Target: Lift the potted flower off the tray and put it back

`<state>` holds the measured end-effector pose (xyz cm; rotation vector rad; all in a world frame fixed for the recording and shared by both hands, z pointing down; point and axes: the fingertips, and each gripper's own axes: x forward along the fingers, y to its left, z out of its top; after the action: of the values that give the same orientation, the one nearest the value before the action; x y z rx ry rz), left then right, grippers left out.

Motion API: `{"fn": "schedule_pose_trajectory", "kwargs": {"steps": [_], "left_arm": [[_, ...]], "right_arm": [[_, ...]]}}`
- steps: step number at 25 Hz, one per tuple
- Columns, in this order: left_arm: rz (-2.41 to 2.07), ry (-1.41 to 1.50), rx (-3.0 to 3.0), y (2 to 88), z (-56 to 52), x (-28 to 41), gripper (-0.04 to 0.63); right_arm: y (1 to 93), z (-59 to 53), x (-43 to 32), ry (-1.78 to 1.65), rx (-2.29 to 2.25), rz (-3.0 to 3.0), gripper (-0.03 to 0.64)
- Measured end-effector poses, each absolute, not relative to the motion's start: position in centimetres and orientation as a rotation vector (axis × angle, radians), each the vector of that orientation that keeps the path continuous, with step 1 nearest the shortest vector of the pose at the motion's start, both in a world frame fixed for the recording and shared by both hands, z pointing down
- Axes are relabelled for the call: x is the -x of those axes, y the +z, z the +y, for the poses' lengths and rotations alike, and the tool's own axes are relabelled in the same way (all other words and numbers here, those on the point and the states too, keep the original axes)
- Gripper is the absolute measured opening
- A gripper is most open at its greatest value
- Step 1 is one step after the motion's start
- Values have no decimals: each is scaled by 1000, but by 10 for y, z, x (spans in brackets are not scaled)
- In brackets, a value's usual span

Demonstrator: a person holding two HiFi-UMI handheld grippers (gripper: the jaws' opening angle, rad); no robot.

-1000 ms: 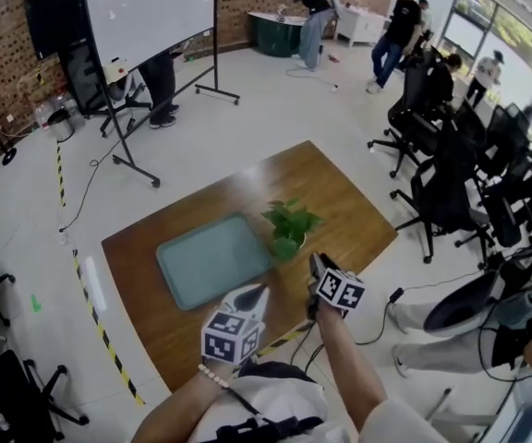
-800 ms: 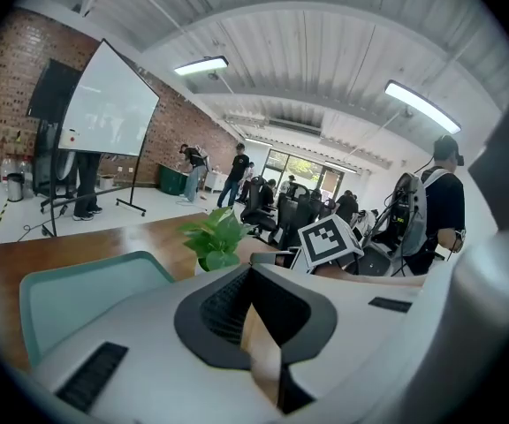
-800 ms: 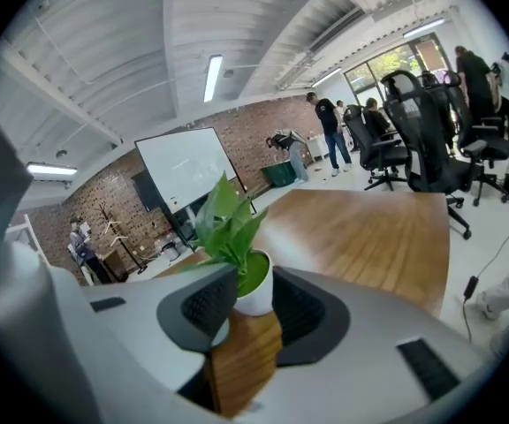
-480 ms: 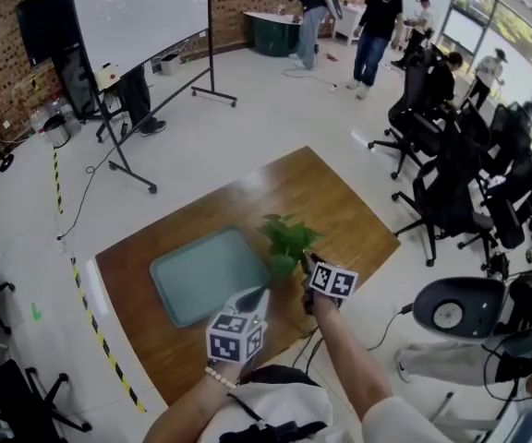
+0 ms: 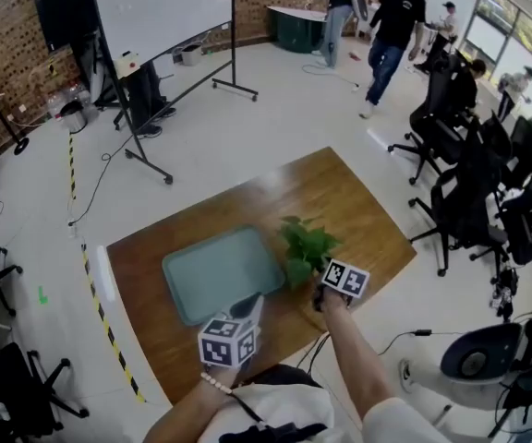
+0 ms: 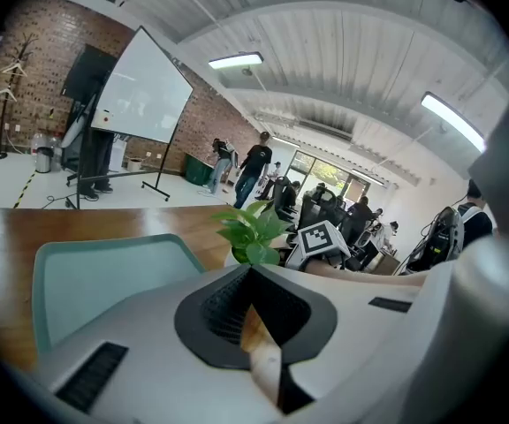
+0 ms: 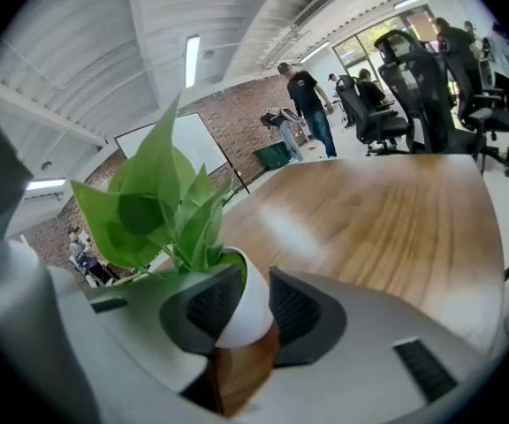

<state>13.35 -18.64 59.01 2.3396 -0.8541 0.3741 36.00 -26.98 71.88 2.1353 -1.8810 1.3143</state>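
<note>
Right gripper (image 7: 247,297): my jaws are closing on the plant pot (image 7: 244,312), a pad against each side. The pot is on the table (image 5: 358,201), just beside the tray (image 5: 212,275). Left gripper (image 6: 253,274): jaws together, nothing between them, over the tray's near edge.

Bright even daylight, ceiling strip lights (image 6: 235,60) glowing, soft glare on table (image 7: 283,226), fisheye-bent edges, dark corners
</note>
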Motion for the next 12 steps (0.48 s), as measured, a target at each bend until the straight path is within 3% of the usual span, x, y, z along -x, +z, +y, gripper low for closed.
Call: {"fn": "schedule_pose_trajectory", "kwargs": {"steps": [12], "left_arm": [[-989,304,-2241,599,-196,-86,-5]], "right_arm": [[716,-274,-358,1226,-2107,-1854,44]]}}
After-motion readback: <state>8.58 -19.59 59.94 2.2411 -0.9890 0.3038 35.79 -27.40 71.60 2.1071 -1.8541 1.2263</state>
